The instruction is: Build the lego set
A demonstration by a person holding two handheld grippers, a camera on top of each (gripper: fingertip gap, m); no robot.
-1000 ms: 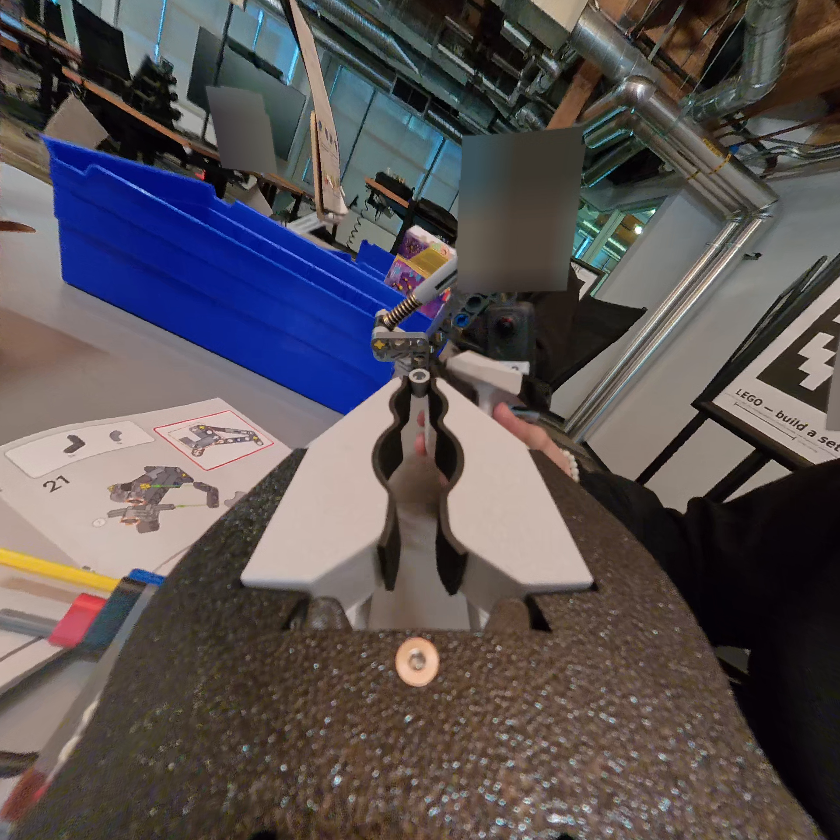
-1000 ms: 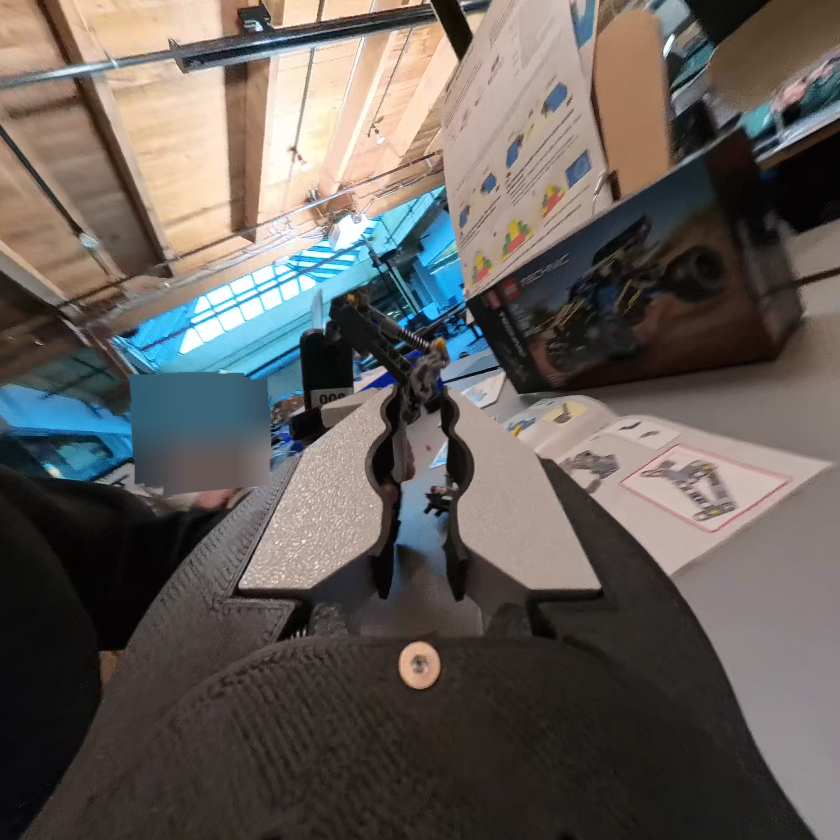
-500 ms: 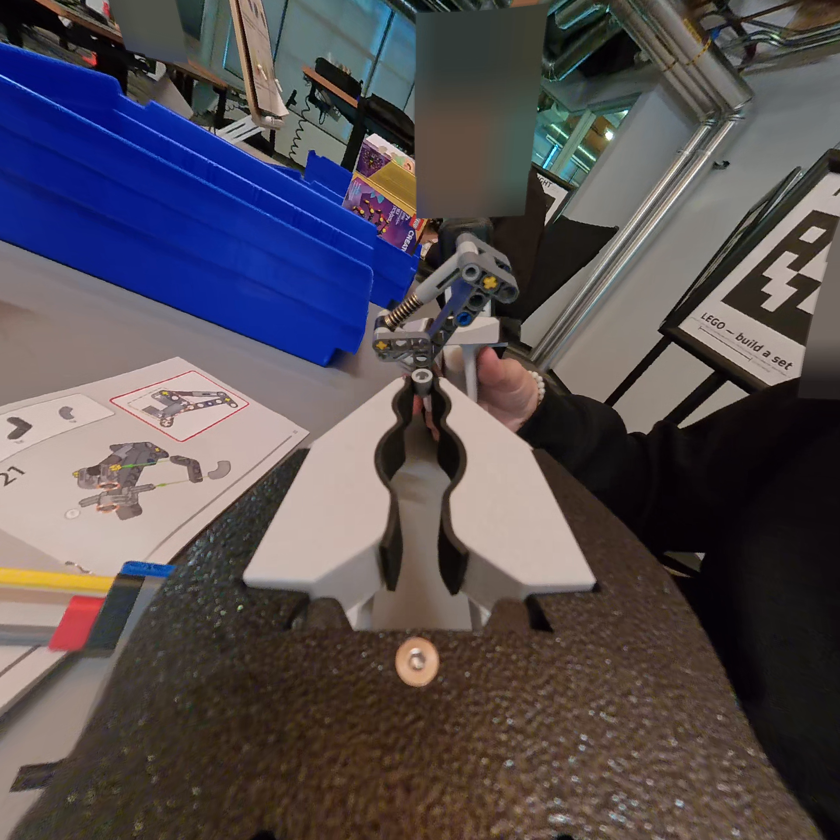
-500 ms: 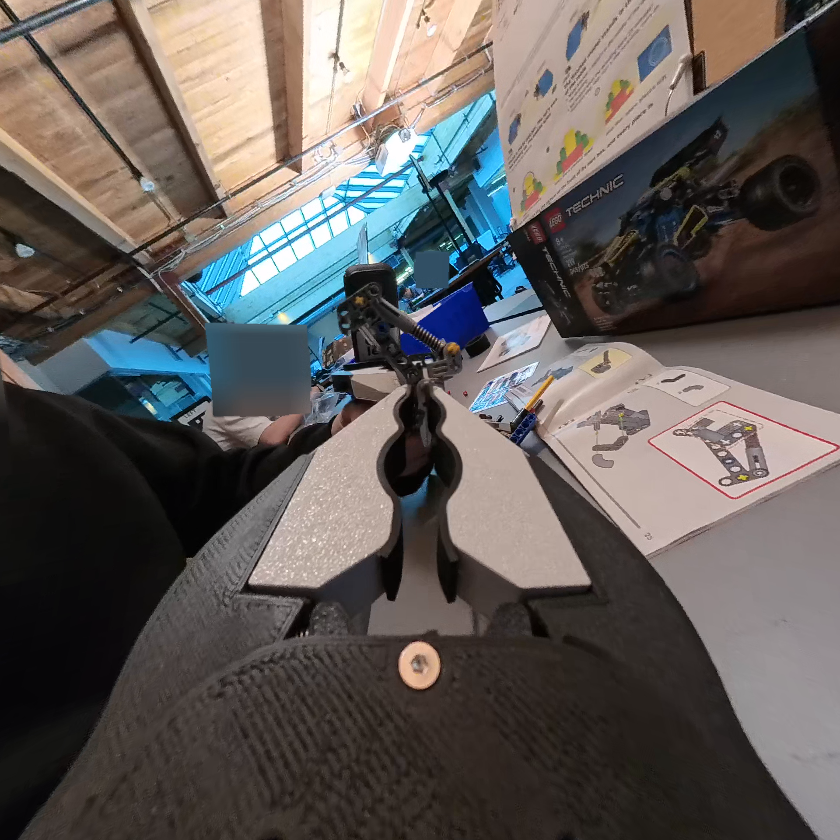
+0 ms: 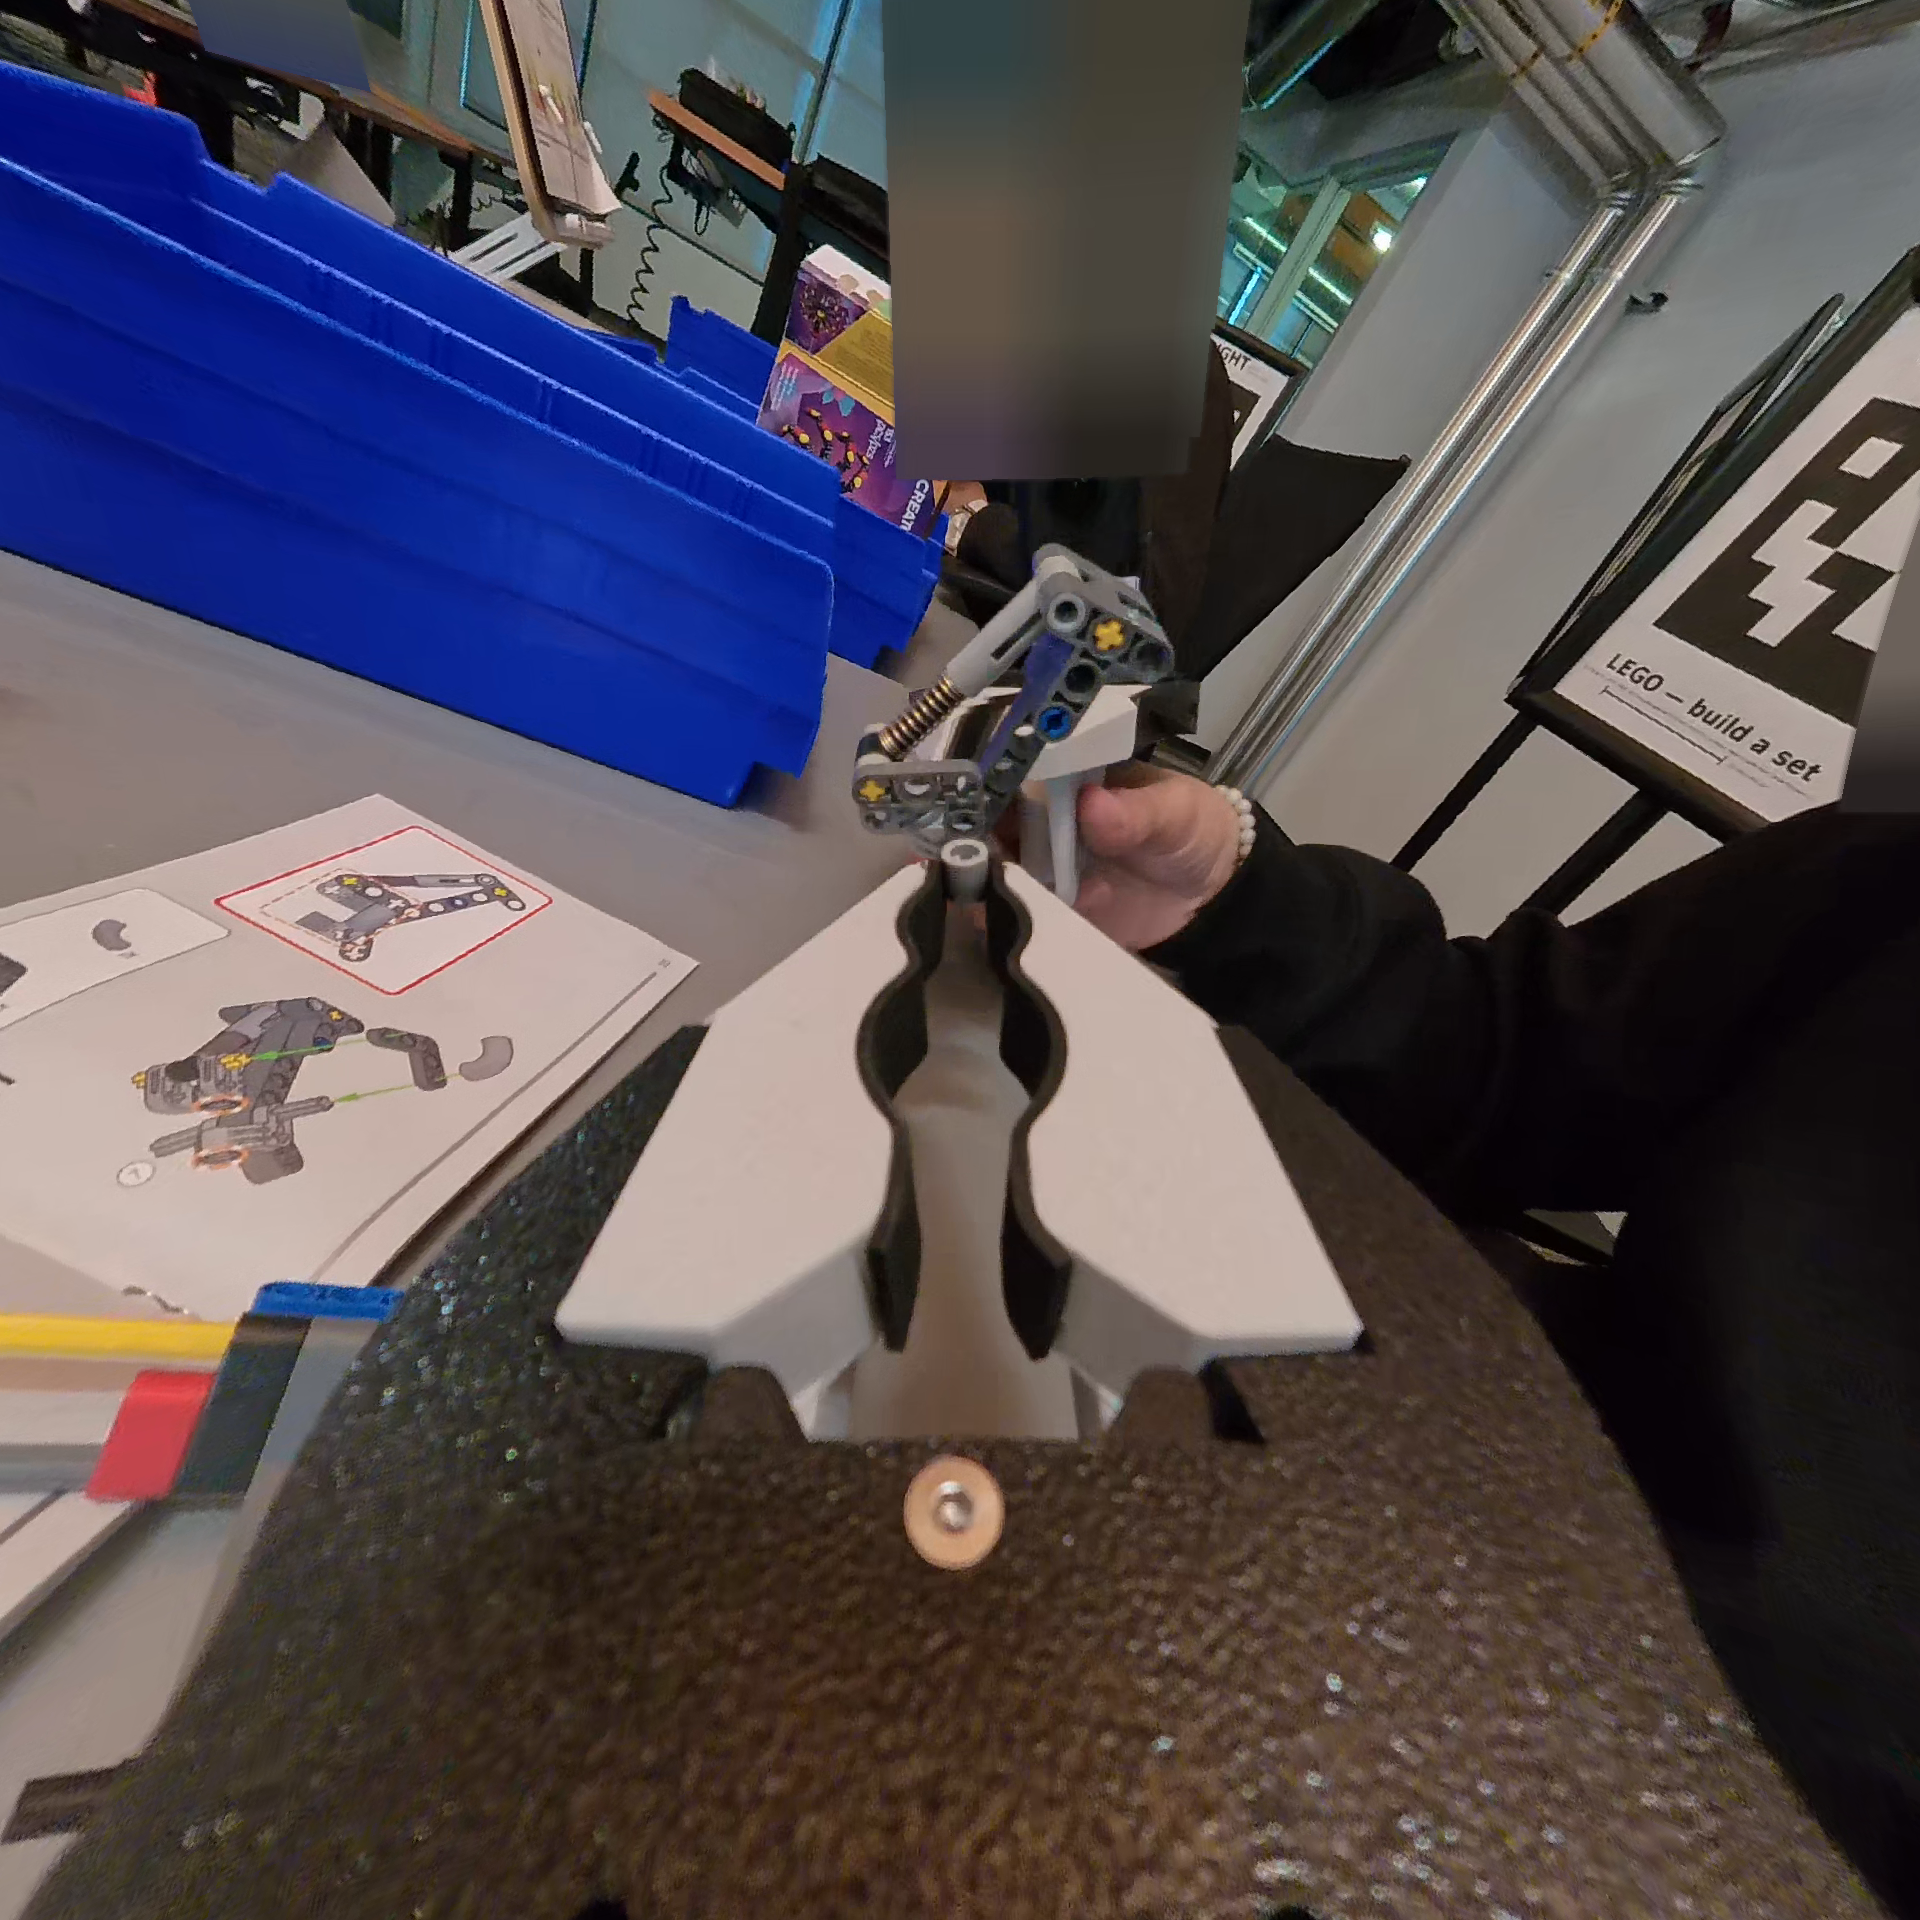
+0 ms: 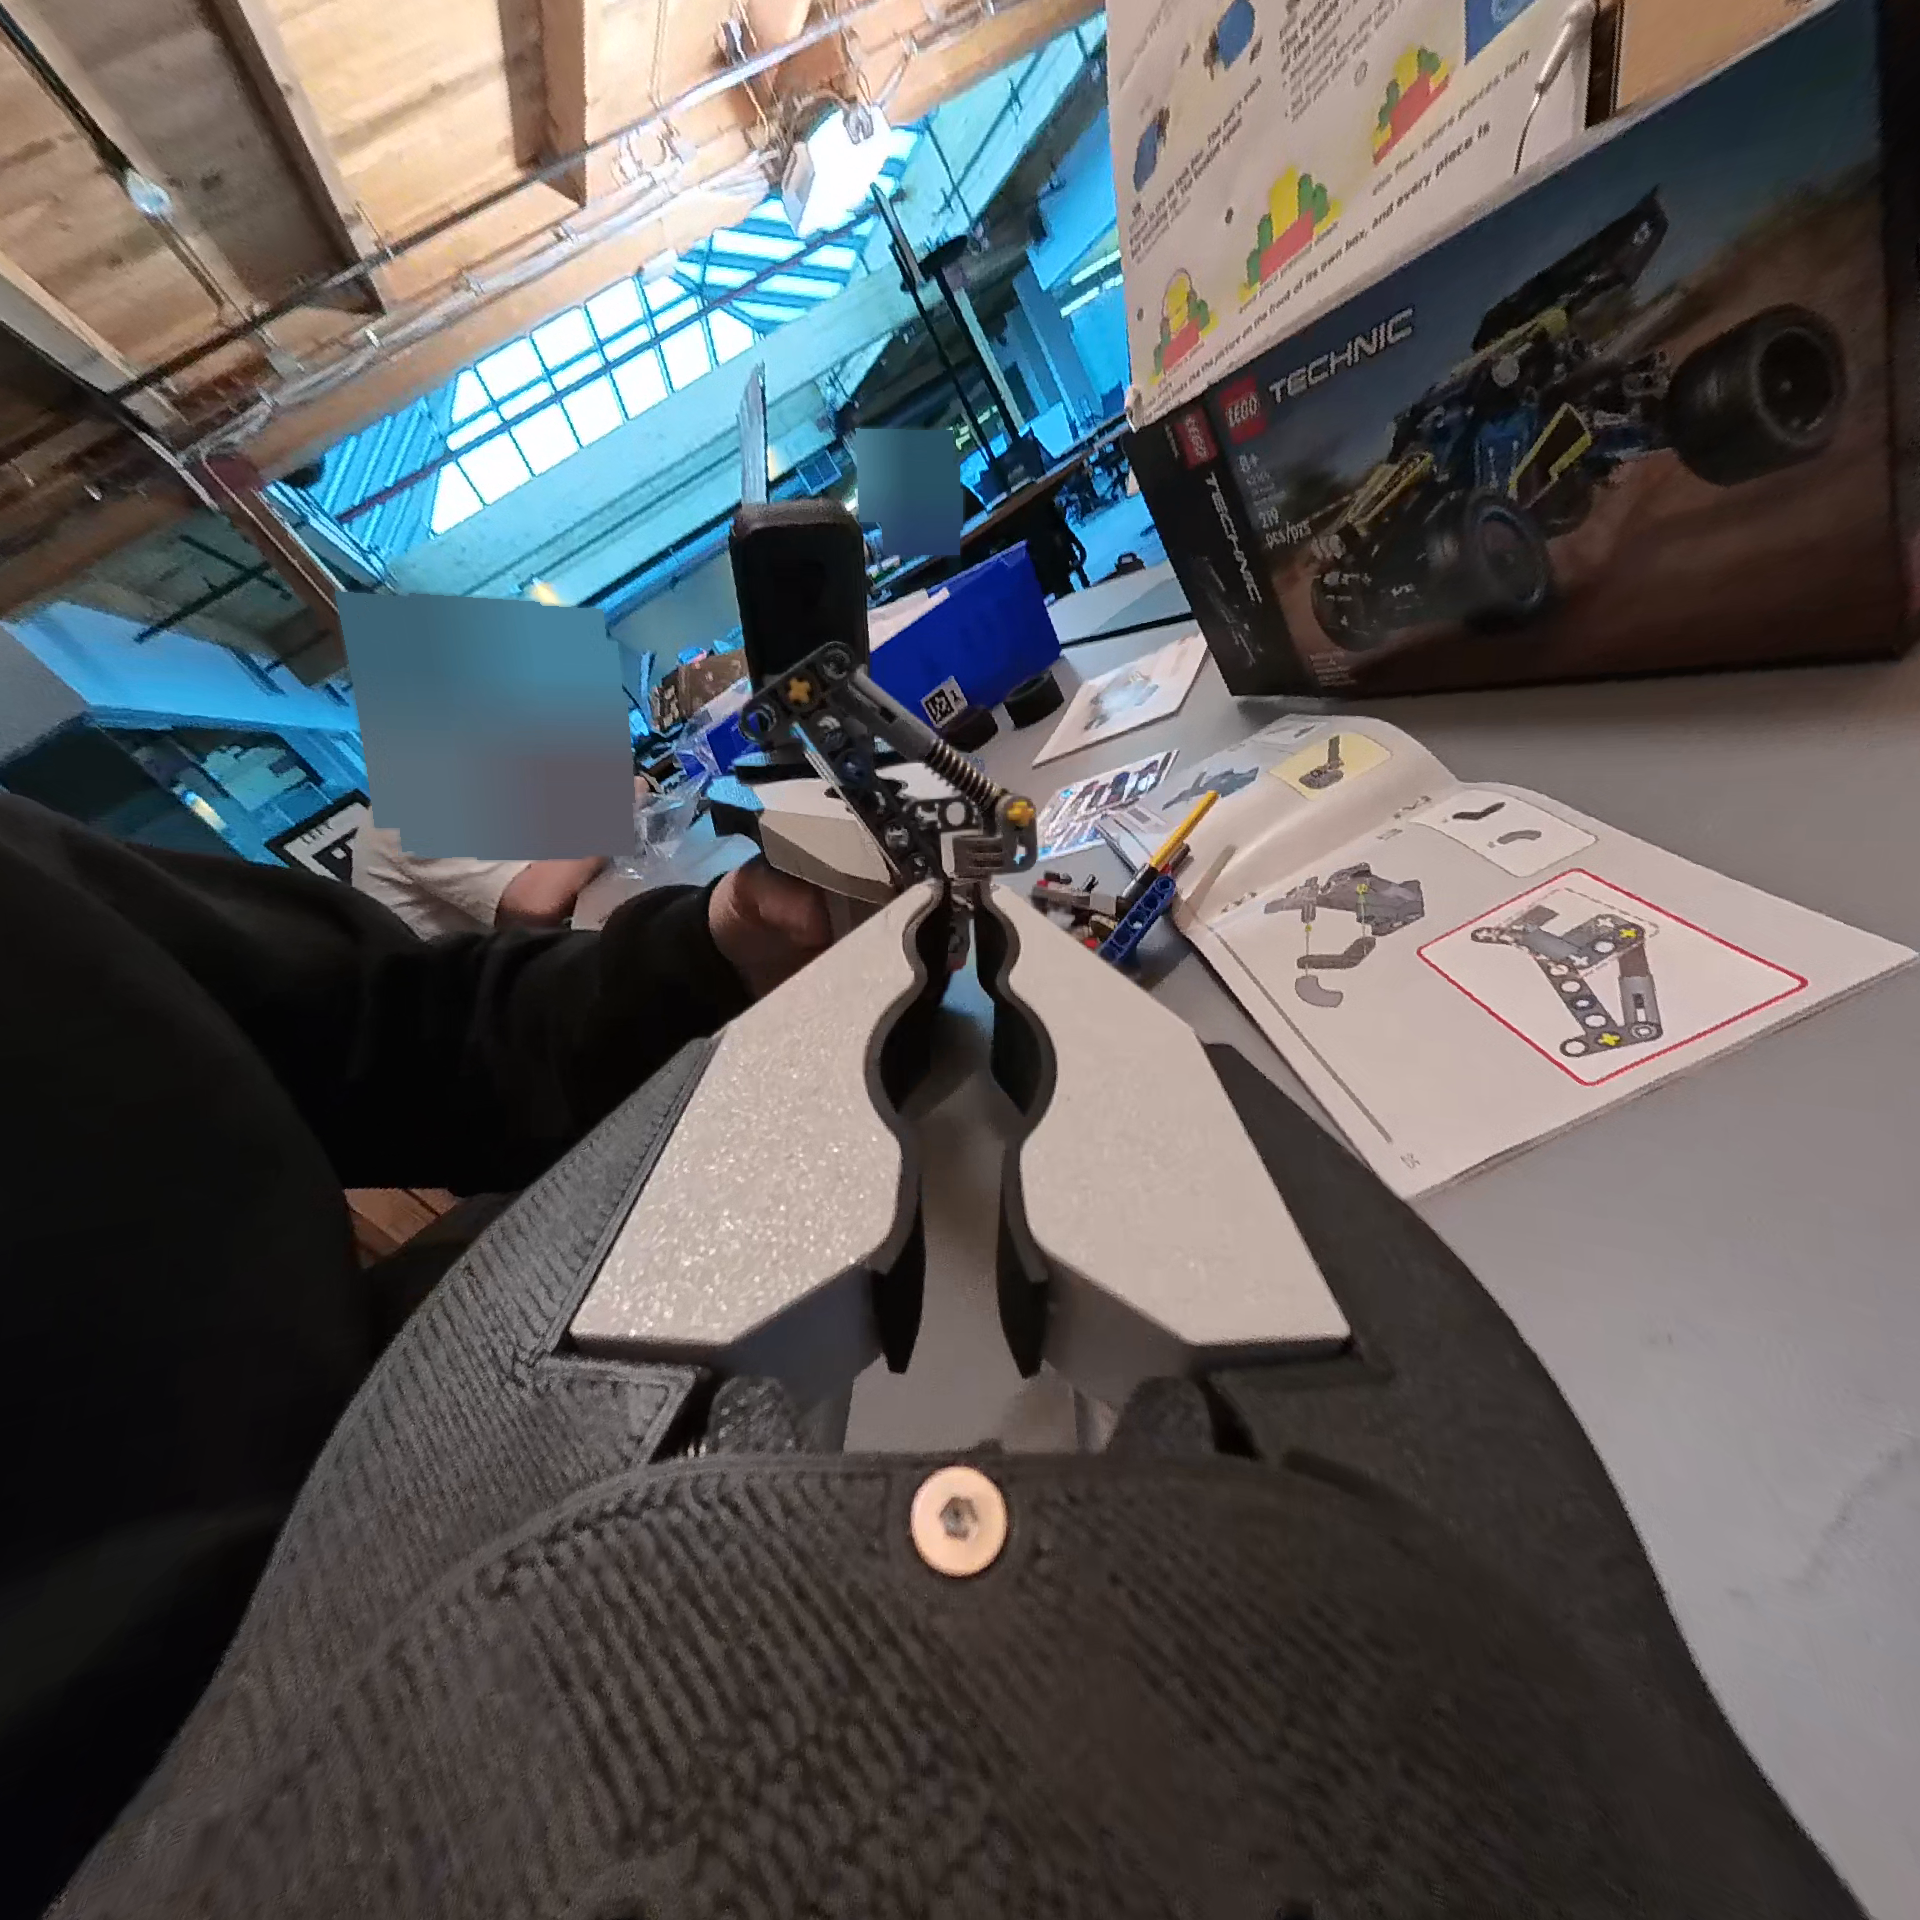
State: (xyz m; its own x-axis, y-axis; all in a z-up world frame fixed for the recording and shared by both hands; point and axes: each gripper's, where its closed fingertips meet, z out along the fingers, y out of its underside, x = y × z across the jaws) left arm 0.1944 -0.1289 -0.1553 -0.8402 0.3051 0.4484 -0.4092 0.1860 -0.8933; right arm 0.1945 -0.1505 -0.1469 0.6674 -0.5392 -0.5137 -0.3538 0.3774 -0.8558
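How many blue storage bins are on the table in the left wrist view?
3 at least. Two long blue bins sit nested along the table's far side, outer and inner. A smaller blue bin sits behind them, partly hidden, so more may be out of sight.

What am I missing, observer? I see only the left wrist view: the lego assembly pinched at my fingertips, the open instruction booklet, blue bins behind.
Observer: The right wrist view shows the set's box standing on the table behind the instruction booklet.
Operator: Any loose parts?
Observer: Yes, a small heap of loose pieces lies next to the booklet.
Operator: Is the other gripper gripping?
Observer: The right gripper is shut on the lower end of the lego assembly.
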